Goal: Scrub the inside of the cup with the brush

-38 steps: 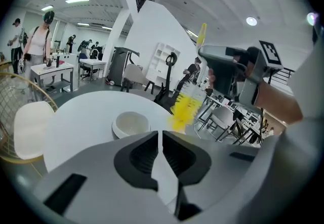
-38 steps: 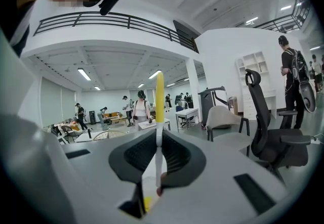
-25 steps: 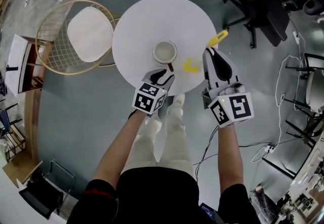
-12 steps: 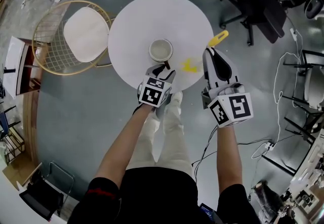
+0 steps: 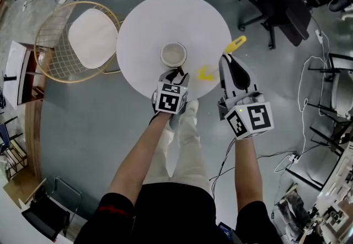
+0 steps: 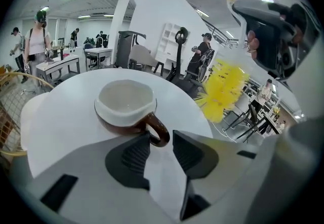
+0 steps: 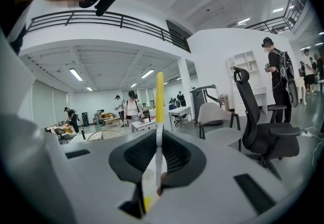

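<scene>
The left hand-held gripper (image 5: 175,76) is at the counter's (image 5: 165,17) near edge. Its jaws are spread wider than a second ago but are now closing a little, with the brown handle (image 6: 158,132) of the cup (image 5: 174,54) at their tips and no pad pressing on it. The cup stands upright near the counter's middle, so the steadying hold looks loosened and probably needs retaking before any scrubbing. To its right the brush (image 5: 205,74) has hardly shifted: the right hand-held gripper (image 5: 225,62) pinches its stem, with the yellow bristles beside the cup, not yet inside.
</scene>
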### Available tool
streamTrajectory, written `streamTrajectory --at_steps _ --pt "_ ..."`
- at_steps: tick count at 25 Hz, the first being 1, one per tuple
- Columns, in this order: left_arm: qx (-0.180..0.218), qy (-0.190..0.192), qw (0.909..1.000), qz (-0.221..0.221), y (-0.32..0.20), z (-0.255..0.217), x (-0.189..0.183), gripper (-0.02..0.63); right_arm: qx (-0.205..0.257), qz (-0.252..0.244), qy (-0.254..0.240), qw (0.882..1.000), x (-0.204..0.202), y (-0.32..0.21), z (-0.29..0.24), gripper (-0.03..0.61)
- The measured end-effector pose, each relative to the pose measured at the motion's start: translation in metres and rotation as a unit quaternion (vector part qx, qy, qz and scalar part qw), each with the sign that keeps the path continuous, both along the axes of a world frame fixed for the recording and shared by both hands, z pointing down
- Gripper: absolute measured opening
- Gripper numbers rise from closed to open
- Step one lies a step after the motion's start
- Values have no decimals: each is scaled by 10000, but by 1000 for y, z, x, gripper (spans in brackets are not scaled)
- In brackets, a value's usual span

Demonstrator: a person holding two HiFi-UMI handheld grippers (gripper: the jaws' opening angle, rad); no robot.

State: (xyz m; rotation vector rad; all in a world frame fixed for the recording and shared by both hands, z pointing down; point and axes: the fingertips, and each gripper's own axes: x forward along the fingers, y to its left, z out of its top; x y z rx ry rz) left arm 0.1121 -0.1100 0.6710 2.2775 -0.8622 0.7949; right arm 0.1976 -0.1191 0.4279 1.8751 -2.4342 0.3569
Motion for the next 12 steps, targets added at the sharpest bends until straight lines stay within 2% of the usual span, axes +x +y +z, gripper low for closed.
streamTrajectory --at_steps 3,12 --pt "-3 -56 10000 -10 1 1 -1 116 -6 -6 -6 10000 0 1 1 48" --pt "102 -44 9998 139 1 -2 -1 85 -26 17 -6 10000 2 1 2 48"
